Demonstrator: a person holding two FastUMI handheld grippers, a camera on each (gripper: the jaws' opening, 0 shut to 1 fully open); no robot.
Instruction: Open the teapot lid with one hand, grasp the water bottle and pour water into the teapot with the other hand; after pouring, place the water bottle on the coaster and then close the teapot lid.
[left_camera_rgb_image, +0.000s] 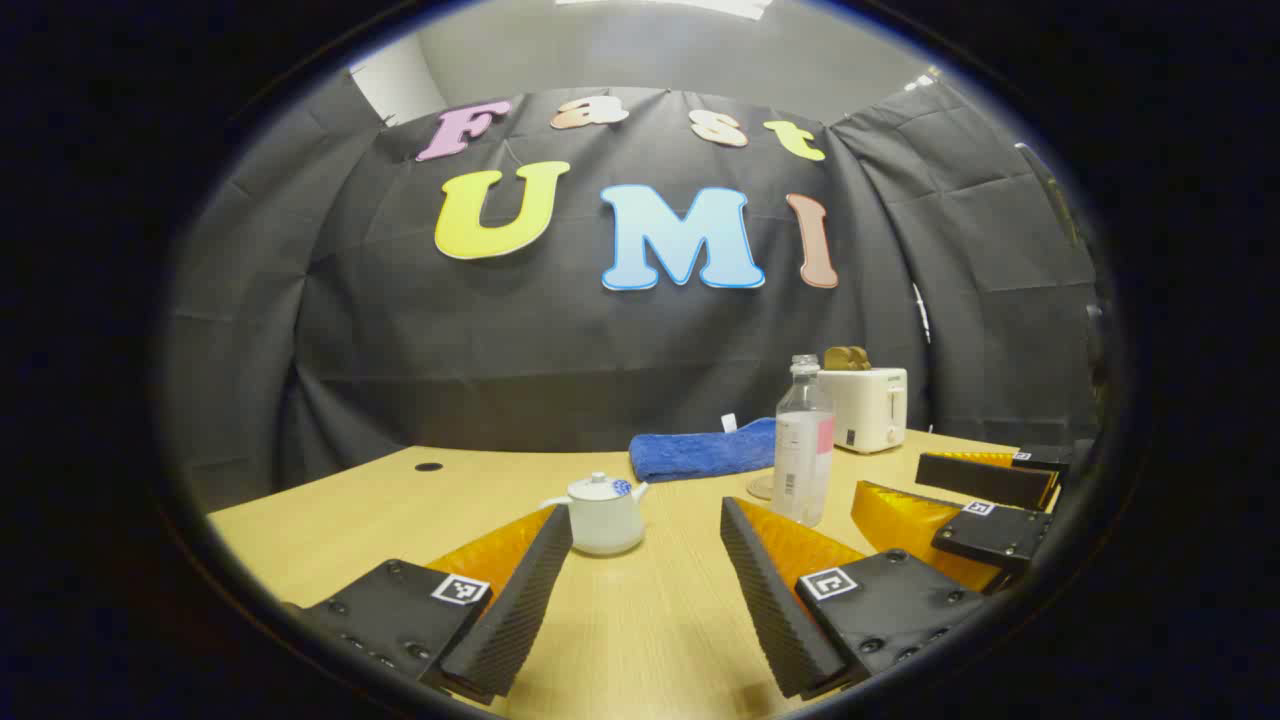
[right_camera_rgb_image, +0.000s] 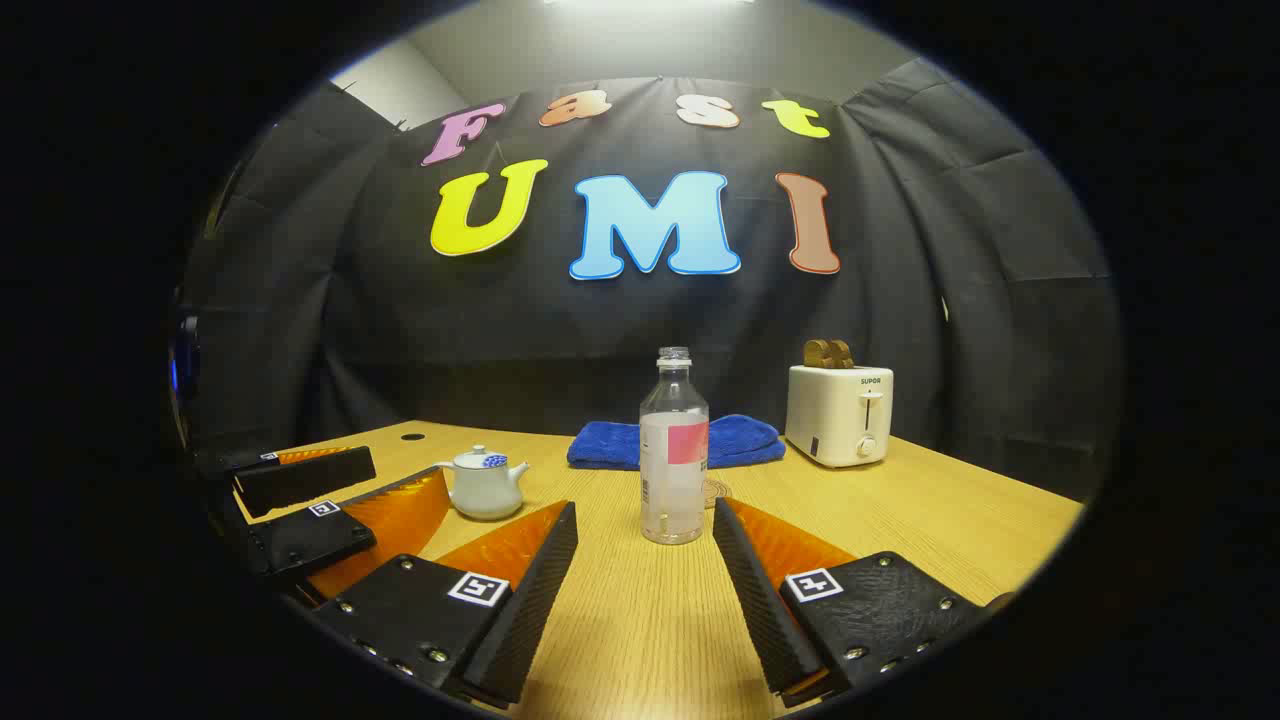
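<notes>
Both grippers released, hovering low over desk (right_camera_rgb_image: 900, 520). Left gripper (left_camera_rgb_image: 645, 560): approach teapot (left_camera_rgb_image: 603, 517), pinch lid knob (left_camera_rgb_image: 597, 479) squarely, lift straight. Bottle (right_camera_rgb_image: 673, 450) waits uncapped.

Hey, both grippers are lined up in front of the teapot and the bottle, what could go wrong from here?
1. The water bottle is tall, narrow and uncapped; a finger of the open right gripper nudging it off-centre could tip it and spill.
2. The teapot lid has a small knob; the open left gripper might slip off it or drag the light pot.
3. The coaster sits partly hidden behind the bottle, so placing there could miss.
</notes>
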